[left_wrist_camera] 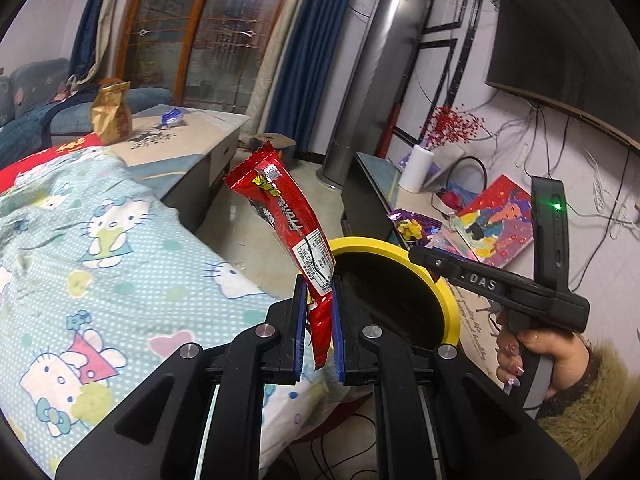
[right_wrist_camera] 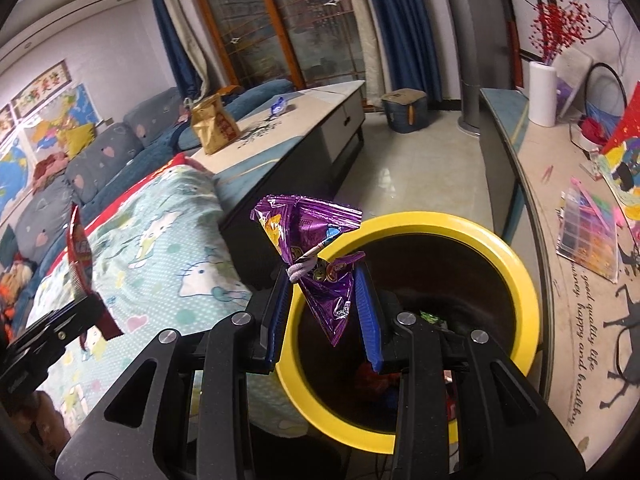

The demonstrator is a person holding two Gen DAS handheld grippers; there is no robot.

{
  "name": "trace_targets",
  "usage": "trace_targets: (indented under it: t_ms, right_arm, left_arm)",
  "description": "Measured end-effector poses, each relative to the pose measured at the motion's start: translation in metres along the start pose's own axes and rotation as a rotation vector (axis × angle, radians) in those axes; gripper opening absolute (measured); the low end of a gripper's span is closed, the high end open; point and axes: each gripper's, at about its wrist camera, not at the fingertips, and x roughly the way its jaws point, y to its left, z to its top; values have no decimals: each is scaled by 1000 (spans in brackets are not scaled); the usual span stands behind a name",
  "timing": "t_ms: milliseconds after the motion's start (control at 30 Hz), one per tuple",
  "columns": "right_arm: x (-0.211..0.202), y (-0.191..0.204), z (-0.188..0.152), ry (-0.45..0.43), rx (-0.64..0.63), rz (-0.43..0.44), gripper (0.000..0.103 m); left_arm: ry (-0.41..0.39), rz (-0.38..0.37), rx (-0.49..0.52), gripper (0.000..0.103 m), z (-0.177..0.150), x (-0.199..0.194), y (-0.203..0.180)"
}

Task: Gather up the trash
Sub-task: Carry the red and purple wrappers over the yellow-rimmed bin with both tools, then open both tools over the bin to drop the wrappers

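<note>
1. My left hand-held gripper (left_wrist_camera: 320,312) is closed on a red snack wrapper (left_wrist_camera: 288,220); its blue pads (left_wrist_camera: 299,320) pinch the lower part and the long upper part stands up and leans away.
2. My right hand-held gripper (right_wrist_camera: 322,304) is closed to a narrow gap on a crumpled purple wrapper (right_wrist_camera: 308,236); a small grey loop (right_wrist_camera: 298,271) hangs at the left pad.
3. The landmark is the trash bin (right_wrist_camera: 516,280), dark inside with a yellow rim.
4. The purple wrapper is above the near left edge of the bin's rim.
5. The red snack wrapper is just left of the bin, seen in front of its rim in the left wrist view.
6. Inside the bin some coloured trash (right_wrist_camera: 376,380) lies at the bottom.
7. Left of the bin is a blanket (left_wrist_camera: 100,260) with cat print.
8. Behind the bin, further left, is a desk (right_wrist_camera: 320,104) with a brown paper bag (right_wrist_camera: 214,124) and a small blue wrapper (right_wrist_camera: 279,105).
9. Right of the bin is a long desk (right_wrist_camera: 560,320) with a white paper roll (right_wrist_camera: 543,94).
</note>
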Motion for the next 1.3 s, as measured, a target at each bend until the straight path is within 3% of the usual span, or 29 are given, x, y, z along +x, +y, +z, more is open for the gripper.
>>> trace_targets:
  t_ms: [567,1033,1133,1233,1300]
  right_arm:
    - [6,-50,-7,31,119,-77,26]
    - [15,-84,-16,76,205,-91,31]
    - [14,-86,-18,74,213,-94,44]
    - [9,-87,-20,70,226,-109,52]
    - [1,-84,-22,51,222,-120,60]
  left_arm:
    - [77,-69,106,11,-9,34,-44]
    - [185,-119,185,15,-18,99,-71]
    - [199,-115,206,22,-21,111,-72]
    - [198,-97,204,49,-22,112,-68]
    - [187,-90,181,59,-22,105,-61]
